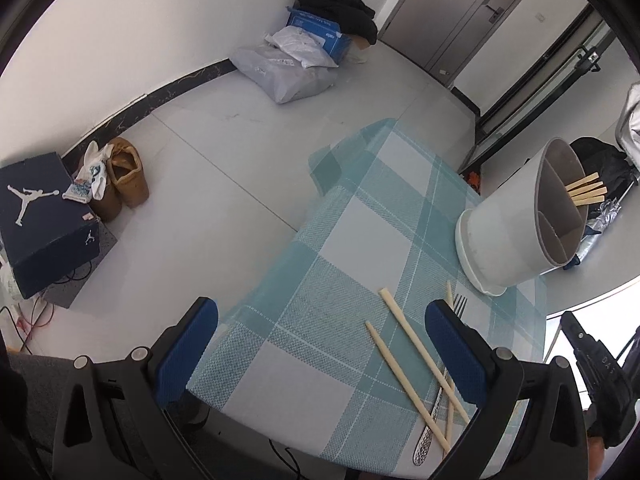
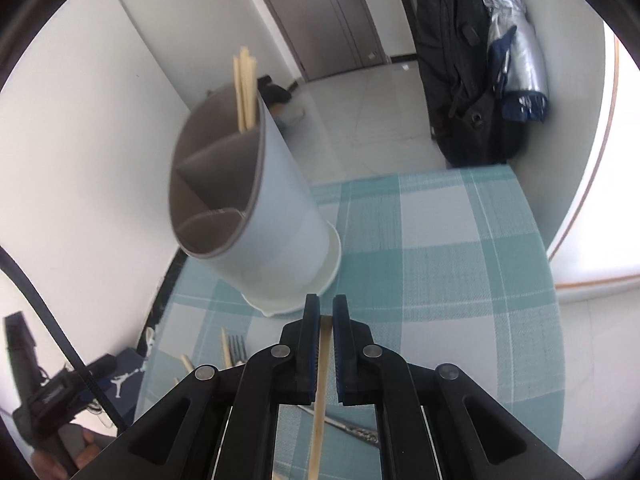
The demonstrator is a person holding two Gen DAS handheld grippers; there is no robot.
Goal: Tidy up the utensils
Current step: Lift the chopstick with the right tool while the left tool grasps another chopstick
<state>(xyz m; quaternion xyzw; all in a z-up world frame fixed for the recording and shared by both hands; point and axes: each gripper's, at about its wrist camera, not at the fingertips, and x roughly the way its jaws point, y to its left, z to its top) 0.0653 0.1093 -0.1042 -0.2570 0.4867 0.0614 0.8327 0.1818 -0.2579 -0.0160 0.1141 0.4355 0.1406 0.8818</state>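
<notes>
A white utensil holder (image 1: 516, 224) with grey dividers stands on the teal checked tablecloth (image 1: 352, 240); several chopsticks (image 1: 586, 190) stand in one compartment. Loose chopsticks (image 1: 416, 344) and a silver fork (image 1: 436, 404) lie on the cloth at the near right. My left gripper (image 1: 320, 344) is open and empty above the table's near edge. My right gripper (image 2: 326, 312) is shut on a single chopstick (image 2: 322, 384), just in front of the holder (image 2: 256, 216). The fork tines (image 2: 238, 346) and other chopsticks show left of it.
The small table stands by a white wall (image 2: 80, 140). On the floor are a dark shoebox (image 1: 44, 220), brown shoes (image 1: 124, 180), bags and a blue box (image 1: 304, 52). Dark coats (image 2: 464, 64) hang beyond the table.
</notes>
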